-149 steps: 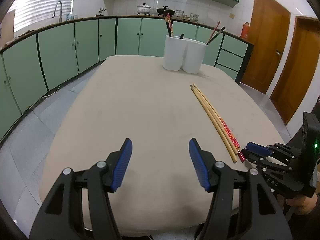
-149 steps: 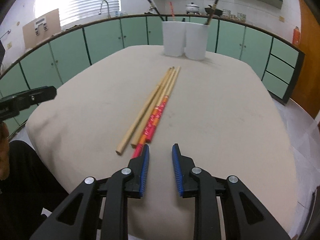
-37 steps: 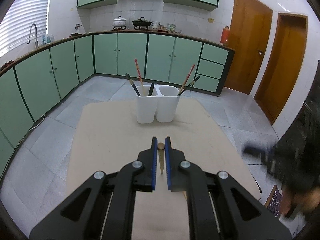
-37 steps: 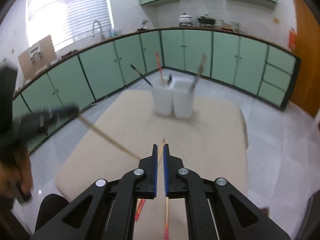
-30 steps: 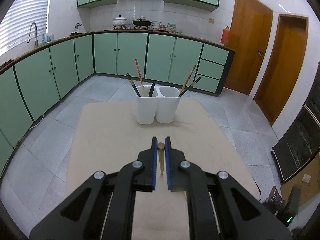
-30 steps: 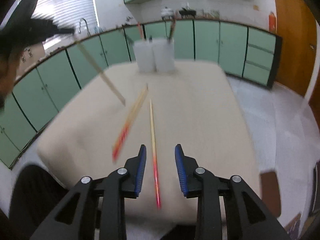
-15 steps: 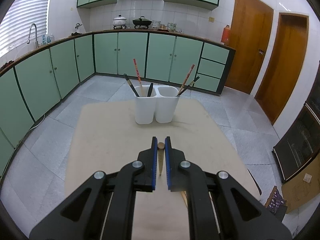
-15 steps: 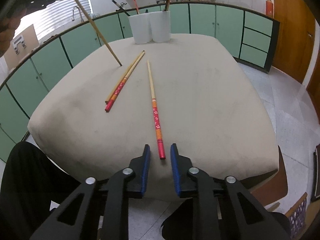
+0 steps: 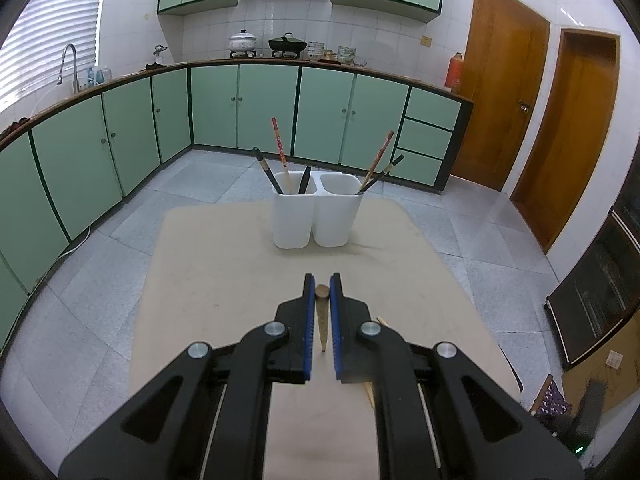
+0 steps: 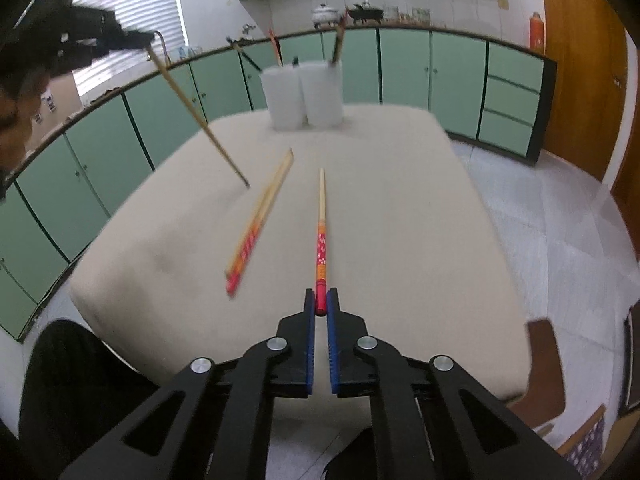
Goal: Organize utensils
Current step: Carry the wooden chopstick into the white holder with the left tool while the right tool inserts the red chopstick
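My left gripper (image 9: 322, 282) is shut on the thick end of a plain wooden chopstick (image 9: 322, 320), held high over the beige table (image 9: 208, 272). In the right wrist view that gripper (image 10: 134, 38) sits at the upper left, and its chopstick (image 10: 196, 116) slants down with the tip just above the table. My right gripper (image 10: 321, 304) is shut on the red end of a red-patterned chopstick (image 10: 321, 236) that points away towards the white twin holder (image 10: 304, 94). Two more red-ended chopsticks (image 10: 260, 220) lie side by side to its left.
The white holder (image 9: 318, 216) stands at the table's far end with several chopsticks in both cups. Green cabinets run around the room, and wooden doors stand at the right. A brown chair seat (image 10: 544, 364) is by the table's right edge. A person's dark clothing (image 10: 72, 380) is at the near left.
My right gripper has closed on the red end of the patterned chopstick and risen a little with it. The left gripper has kept still with its wooden chopstick.
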### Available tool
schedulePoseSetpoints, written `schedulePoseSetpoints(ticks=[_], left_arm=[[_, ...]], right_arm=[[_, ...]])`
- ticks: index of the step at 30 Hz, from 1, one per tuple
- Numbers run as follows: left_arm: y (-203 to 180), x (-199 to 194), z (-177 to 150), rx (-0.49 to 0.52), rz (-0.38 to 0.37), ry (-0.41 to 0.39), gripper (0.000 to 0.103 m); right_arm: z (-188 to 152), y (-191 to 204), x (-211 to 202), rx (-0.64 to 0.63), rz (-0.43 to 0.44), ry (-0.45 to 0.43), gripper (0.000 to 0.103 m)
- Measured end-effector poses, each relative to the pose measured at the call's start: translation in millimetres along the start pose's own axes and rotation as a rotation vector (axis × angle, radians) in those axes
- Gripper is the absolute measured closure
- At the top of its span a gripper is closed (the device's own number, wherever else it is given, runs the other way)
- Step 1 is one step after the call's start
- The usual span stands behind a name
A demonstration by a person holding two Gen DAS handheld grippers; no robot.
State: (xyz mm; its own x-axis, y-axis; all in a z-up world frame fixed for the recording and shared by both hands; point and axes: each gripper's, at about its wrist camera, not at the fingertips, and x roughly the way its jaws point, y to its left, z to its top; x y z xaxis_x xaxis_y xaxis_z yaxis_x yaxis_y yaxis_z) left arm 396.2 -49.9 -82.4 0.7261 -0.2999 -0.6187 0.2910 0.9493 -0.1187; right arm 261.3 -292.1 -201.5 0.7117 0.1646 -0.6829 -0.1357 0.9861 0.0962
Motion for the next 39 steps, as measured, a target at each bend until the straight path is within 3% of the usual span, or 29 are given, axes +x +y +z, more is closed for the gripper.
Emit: schedulePoseSetpoints(ticks=[11,23,39], left_arm=[[6.2,1.3,1.4,-0.009,0.003,0.005,0.096],[8.1,15.5,22.7,0.006,-0.012,0.046,0.097],[7.8,26.6,80.6,0.024,-0.017,0.016,0.097]], right_arm=[[94.5,7.8,-27.9,-0.119,0.023,-0.024,0.097],[214.5,19.6,9.1,-0.227,0.062,0.093,0.097],[290.0,25.6,30.3,-0.224,0.075,0.166,0.098]])
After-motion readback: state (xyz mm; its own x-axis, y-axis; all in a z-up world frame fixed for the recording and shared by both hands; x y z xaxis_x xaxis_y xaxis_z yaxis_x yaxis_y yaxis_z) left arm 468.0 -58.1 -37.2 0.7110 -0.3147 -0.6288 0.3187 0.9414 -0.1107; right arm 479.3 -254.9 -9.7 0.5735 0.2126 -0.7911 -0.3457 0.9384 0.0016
